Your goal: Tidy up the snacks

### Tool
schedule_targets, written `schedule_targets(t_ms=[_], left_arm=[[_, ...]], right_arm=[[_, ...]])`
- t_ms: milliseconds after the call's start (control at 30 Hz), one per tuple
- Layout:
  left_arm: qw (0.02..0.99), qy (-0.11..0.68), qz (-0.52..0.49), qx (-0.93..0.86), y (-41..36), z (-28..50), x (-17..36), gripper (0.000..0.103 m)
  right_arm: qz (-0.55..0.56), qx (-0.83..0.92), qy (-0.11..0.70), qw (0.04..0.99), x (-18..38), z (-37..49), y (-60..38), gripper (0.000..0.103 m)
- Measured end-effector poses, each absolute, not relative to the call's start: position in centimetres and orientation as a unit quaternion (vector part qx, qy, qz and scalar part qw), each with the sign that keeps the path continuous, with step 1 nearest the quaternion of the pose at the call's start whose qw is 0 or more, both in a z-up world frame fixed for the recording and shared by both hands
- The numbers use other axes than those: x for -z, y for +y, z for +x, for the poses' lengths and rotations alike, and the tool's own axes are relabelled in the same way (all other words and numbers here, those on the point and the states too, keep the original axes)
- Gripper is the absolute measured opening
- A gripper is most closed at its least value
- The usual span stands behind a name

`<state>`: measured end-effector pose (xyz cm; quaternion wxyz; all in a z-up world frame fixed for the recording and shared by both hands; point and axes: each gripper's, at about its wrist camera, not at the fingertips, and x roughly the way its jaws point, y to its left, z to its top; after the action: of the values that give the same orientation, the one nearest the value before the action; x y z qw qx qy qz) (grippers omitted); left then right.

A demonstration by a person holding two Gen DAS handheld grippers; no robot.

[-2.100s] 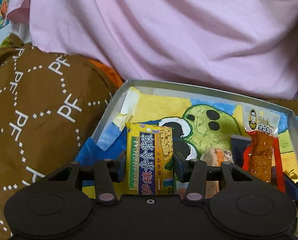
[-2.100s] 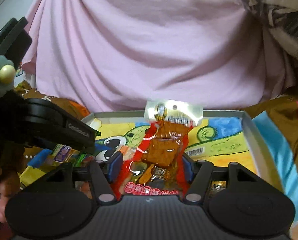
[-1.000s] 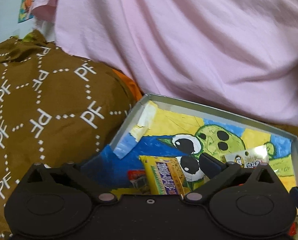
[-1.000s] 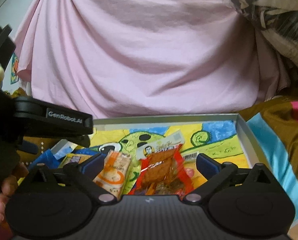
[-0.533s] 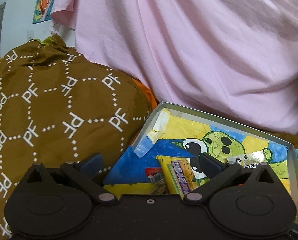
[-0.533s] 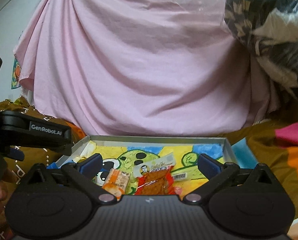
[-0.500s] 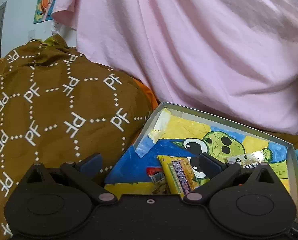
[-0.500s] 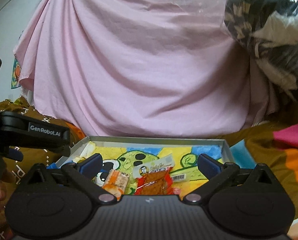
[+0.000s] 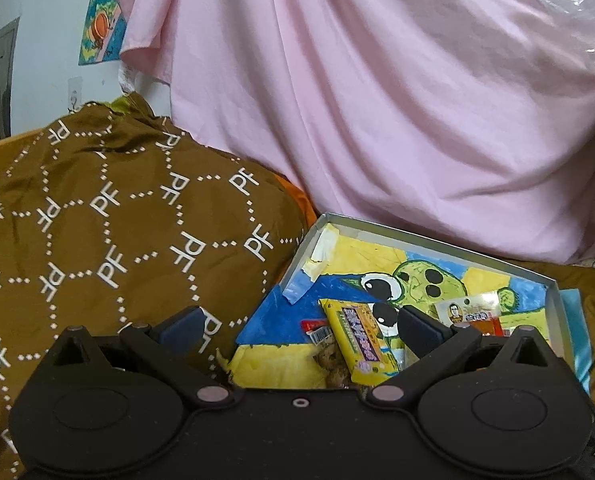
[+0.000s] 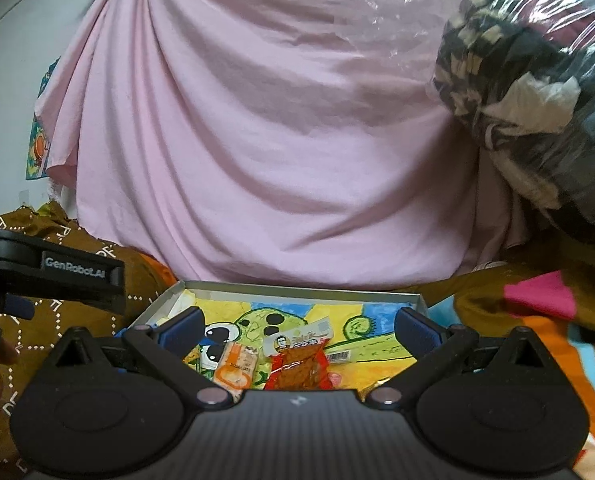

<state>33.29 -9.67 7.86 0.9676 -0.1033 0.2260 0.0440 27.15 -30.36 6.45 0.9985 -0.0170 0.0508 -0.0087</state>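
- Left wrist view: the left gripper (image 9: 299,326) has its fingers spread wide, empty. A yellow packet (image 9: 359,340) with purple lettering lies in the box (image 9: 417,238), which has a green cartoon painted on its floor.
- Right wrist view: the right gripper (image 10: 299,326) is also spread, empty. A red jerky pack (image 10: 299,362) and an orange packet (image 10: 235,366) lie side by side in the box (image 10: 297,290).

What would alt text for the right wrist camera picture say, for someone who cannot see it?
An open black gripper hangs with its jaws spread wide above a shallow box lined with a cartoon drawing, where a red snack packet and an orange-and-white packet lie side by side. Behind hangs a pink cloth.
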Motion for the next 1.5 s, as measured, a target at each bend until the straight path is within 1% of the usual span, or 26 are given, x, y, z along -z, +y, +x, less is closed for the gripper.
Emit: schedule_targets(t_ms=[267, 500, 867, 1167, 1333, 1500], left_arm=[[0.974, 0.210, -0.081, -0.037, -9.6, 29.2, -8.2, 0.102], [0.978, 0.185, -0.082, -0.049, -9.1, 25.3, -7.0, 0.102], [0.979, 0.162, -0.111, -0.063, -7.3, 20.7, -5.3, 0.102], [0.977, 0.164, -0.116, -0.073, -6.3, 18.3, -4.1, 0.102], [0.979, 0.165, -0.092, -0.080, -6.3, 17.3, -4.0, 0.102], [0.979, 0.161, -0.091, -0.080, -5.8, 16.1, -3.7, 0.102]], right_arm=[[-0.019, 0.014, 0.058, 0.998, -7.1, 24.1, -30.3, 0.103], [-0.023, 0.020, 0.065, 0.997, -6.7, 21.4, -29.6, 0.103], [-0.007, 0.027, 0.088, 0.996, -6.1, 18.6, -29.2, 0.103], [-0.020, 0.026, 0.102, 0.994, -5.2, 16.7, -27.9, 0.103], [-0.014, 0.017, 0.107, 0.994, -4.9, 15.9, -27.3, 0.103], [-0.019, 0.016, 0.113, 0.993, -4.4, 15.2, -26.7, 0.103]])
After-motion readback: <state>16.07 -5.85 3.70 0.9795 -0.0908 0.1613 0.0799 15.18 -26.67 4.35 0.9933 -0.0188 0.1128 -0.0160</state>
